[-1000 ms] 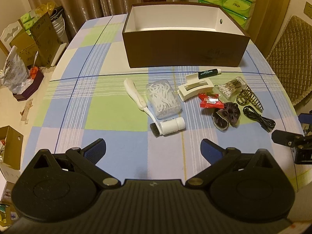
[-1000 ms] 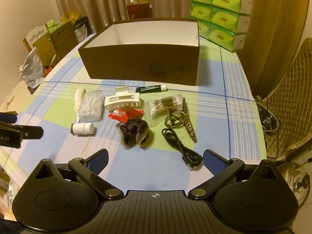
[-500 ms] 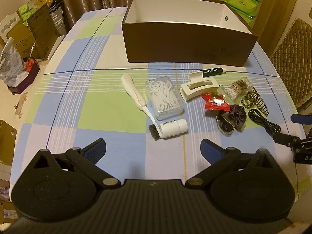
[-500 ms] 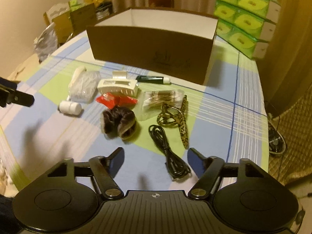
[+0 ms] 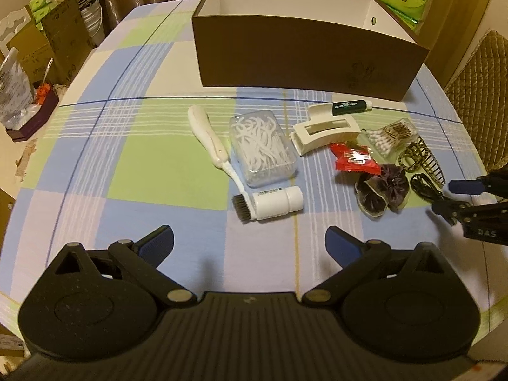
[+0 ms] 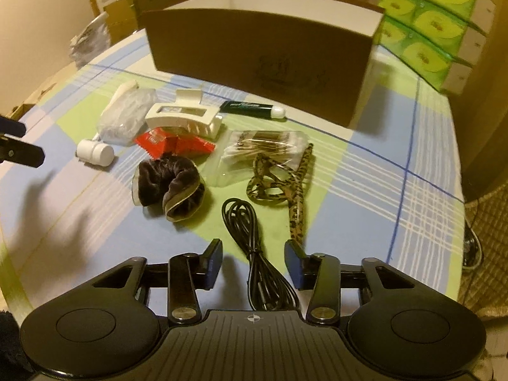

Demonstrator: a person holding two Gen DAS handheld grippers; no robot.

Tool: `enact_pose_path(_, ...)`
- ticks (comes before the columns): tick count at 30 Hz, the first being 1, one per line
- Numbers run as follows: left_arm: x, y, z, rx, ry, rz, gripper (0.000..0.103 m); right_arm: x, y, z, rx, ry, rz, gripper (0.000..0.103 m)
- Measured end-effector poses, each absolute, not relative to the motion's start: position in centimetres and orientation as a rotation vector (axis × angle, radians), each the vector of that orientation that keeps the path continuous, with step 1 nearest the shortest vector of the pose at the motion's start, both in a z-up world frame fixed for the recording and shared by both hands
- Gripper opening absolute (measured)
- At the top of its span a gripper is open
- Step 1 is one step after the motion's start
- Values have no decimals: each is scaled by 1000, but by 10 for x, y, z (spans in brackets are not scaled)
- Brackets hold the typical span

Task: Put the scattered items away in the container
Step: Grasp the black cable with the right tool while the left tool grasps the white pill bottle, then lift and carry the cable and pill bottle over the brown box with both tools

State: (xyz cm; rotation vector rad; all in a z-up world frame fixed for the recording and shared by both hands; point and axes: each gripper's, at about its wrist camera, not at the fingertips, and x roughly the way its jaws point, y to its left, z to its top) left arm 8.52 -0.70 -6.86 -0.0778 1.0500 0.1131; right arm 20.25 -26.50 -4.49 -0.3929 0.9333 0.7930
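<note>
The counter (image 5: 152, 165) wears a blue, green and white check cloth. On it stand a brown box (image 5: 304, 54), tissue packs (image 6: 435, 22), and a cluster of small toiletries beside a black cable (image 6: 254, 247).

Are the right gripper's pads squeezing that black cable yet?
Apart. The right wrist view shows the black cable lying between the right gripper pads, which have just been closing, with tablecloth visible either side.

The near end of the black cable (image 6: 257, 254), lying between the right gripper's (image 6: 253, 262) jaws, is hidden under the gripper body. Far ahead of the jaws, the brown box's (image 6: 260, 57) floor is hidden behind its front wall, and the tissue packs (image 6: 435, 16) are cut by the picture's edge
</note>
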Motion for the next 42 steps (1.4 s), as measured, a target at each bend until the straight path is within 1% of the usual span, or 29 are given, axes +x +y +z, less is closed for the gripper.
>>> enact_pose_path(3, 88, -11, -72, -78, 1045, 105, 98, 205, -263, -49, -410, 938, 802, 32)
enact_pose_path(5, 89, -13, -74, -81, 1044, 101, 96, 206, -265, -52, -406, 951, 806, 25)
enact_pose_path(6, 90, -14, -75, -83, 1044, 100, 96, 205, -266, -53, -404, 954, 805, 18)
enact_pose_path(7, 91, -15, -76, -85, 1044, 98, 96, 205, -267, -53, -402, 954, 804, 15)
enact_pose_path(11, 95, -18, -83, -88, 1047, 92, 96, 200, -272, -52, -394, 965, 791, 15)
enact_pose_path(14, 98, -21, -88, -84, 1040, 83, 88, 194, -280, -51, -379, 984, 791, 15)
enact_pose_path(16, 101, -22, -92, -85, 1030, 77, 80, 190, -285, -50, -371, 991, 787, 15)
enact_pose_path(19, 106, -23, -97, -84, 1010, 82, 72, 188, -292, -49, -353, 1000, 775, 15)
enact_pose_path(21, 110, -23, -100, -83, 990, 90, 68, 188, -295, -48, -346, 1003, 766, 15)
enact_pose_path(24, 116, -25, -105, -80, 976, 94, 66, 188, -298, -48, -348, 1004, 758, 15)
enact_pose_path(28, 124, -28, -112, -72, 994, 95, 50, 188, -300, -48, -344, 1003, 758, 15)
enact_pose_path(30, 126, -29, -116, -66, 1003, 100, 49, 188, -300, -48, -343, 1002, 759, 15)
enact_pose_path(33, 127, -30, -119, -50, 995, 110, 44, 188, -300, -49, -344, 1001, 761, 15)
enact_pose_path(42, 128, -42, -128, 13, 1013, 96, 42, 188, -298, -49, -357, 991, 767, 15)
